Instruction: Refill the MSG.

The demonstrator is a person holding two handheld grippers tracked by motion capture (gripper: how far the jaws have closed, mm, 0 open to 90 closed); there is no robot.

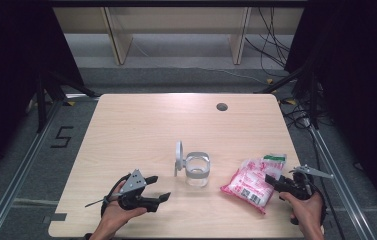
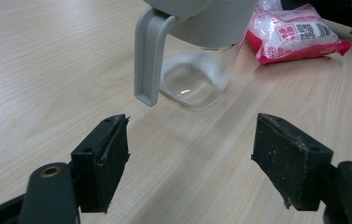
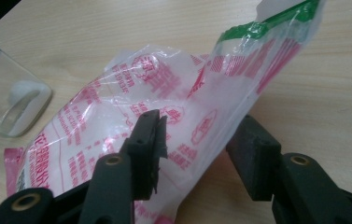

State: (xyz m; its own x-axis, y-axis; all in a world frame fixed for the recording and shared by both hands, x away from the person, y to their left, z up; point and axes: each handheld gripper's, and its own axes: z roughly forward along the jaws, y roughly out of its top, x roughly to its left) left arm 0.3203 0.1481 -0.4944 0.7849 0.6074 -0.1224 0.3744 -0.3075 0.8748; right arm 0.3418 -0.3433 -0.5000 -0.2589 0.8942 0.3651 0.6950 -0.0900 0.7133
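Note:
A clear glass jar (image 1: 197, 170) stands at the table's middle with its grey hinged lid (image 1: 178, 157) swung up on the left side. To its right lies a pink and white printed bag (image 1: 250, 184) with a green-edged top. My right gripper (image 1: 272, 181) sits at the bag's near right end. In the right gripper view the bag (image 3: 94, 116) rises between the jaws of that gripper (image 3: 201, 126); the film hangs loose there and the pads do not press it. My left gripper (image 1: 160, 187) rests open near the front left, aimed at the jar (image 2: 197, 79), nothing between its jaws.
The light wooden table (image 1: 141, 125) has a round cable hole (image 1: 221, 106) at its far right. Metal rails run along the floor on both sides, and cables lie on the floor at the right. The left gripper view shows the bag (image 2: 295, 32) behind the jar.

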